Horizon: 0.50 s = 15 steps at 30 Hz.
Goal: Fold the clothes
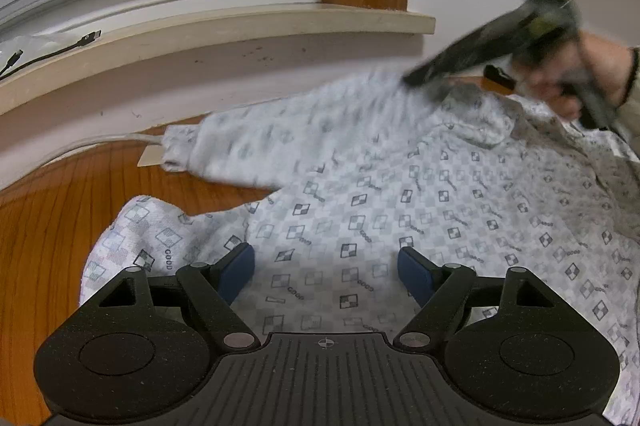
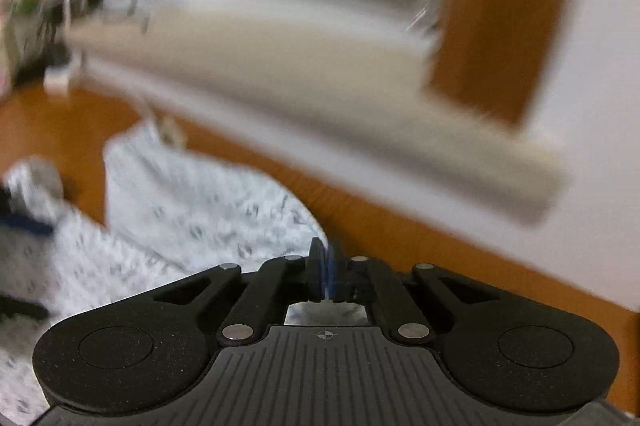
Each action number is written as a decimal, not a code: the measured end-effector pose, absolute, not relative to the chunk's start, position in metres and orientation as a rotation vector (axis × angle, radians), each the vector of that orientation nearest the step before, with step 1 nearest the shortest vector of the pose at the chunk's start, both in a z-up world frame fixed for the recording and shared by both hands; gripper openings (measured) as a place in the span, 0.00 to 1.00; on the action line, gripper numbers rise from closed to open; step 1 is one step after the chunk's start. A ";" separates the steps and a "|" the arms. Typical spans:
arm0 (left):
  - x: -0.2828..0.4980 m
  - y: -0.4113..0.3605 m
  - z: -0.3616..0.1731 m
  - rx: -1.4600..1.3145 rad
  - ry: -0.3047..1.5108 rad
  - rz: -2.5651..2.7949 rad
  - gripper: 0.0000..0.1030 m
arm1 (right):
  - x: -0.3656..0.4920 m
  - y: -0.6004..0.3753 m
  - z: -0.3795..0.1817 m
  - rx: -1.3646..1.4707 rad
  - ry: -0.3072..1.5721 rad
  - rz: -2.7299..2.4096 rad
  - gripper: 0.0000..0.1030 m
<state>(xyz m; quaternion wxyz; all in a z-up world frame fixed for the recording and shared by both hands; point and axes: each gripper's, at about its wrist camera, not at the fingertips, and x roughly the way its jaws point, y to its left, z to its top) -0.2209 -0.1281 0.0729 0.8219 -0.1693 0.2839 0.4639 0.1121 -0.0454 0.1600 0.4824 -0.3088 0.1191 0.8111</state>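
A white sweatshirt (image 1: 360, 201) with a grey check pattern and small printed words lies spread on the wooden table (image 1: 48, 226). One sleeve (image 1: 240, 153) stretches left toward the wall. My left gripper (image 1: 326, 274) hovers low over the garment's body, its blue pads wide apart and empty. My right gripper (image 1: 414, 79), held in a person's hand (image 1: 592, 65), is blurred at the sweatshirt's far upper edge by the sleeve's shoulder. In the right wrist view my right gripper (image 2: 326, 266) has its jaws together, with the edge of the white cloth (image 2: 200, 209) running into them.
A cream window sill (image 1: 240, 25) overhangs the table's far side, with a dark cable (image 1: 48, 55) lying on it and blinds above. A white cord (image 1: 100, 139) and a small card (image 1: 150, 157) lie by the sleeve cuff. Bare wood shows at left.
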 end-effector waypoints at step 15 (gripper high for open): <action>-0.218 -0.130 0.075 -0.351 0.616 0.965 0.82 | 0.256 -0.149 0.183 -0.638 0.290 1.540 0.12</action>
